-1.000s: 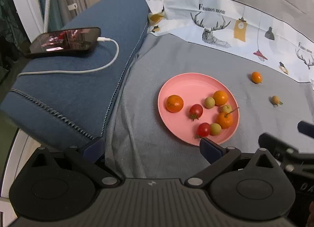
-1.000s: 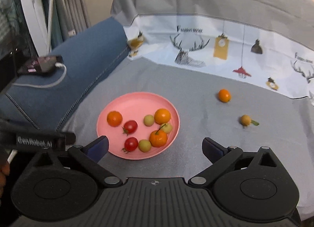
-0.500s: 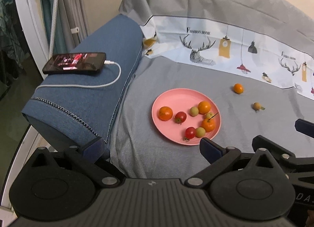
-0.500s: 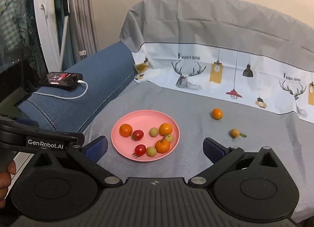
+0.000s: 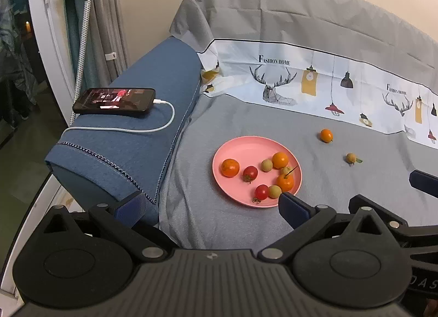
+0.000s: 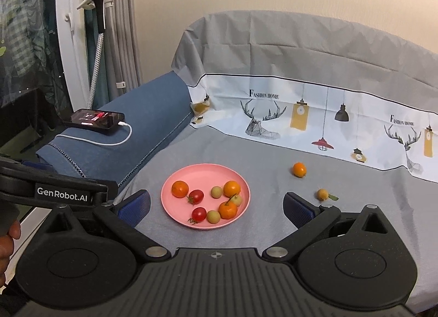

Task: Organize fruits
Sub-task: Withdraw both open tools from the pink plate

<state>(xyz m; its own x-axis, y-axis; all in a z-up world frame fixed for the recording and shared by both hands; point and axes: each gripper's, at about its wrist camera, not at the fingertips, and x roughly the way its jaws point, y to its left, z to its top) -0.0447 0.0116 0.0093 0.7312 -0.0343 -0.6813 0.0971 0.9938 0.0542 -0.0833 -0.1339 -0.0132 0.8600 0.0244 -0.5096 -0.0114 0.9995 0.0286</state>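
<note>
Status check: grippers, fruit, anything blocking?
Left gripper and right gripper open, empty, short of the plate. Eight fruits plated; orange fruit and yellow fruit loose on the cloth. Nothing blocking.

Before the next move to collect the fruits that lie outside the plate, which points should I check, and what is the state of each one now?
1. Right gripper open and empty: ok, jaws wide apart, nothing between them.
2. Left gripper open and empty: ok.
3. Orange fruit off the plate, free to grasp: ok, alone on the grey cloth.
4. Small yellow fruit with a leaf free to grasp: ok, apart from the other one.
5. Pink plate has room: ok, its far part is bare.
6. Phone and cable clear of the path: ok, away on the blue armrest.
</note>
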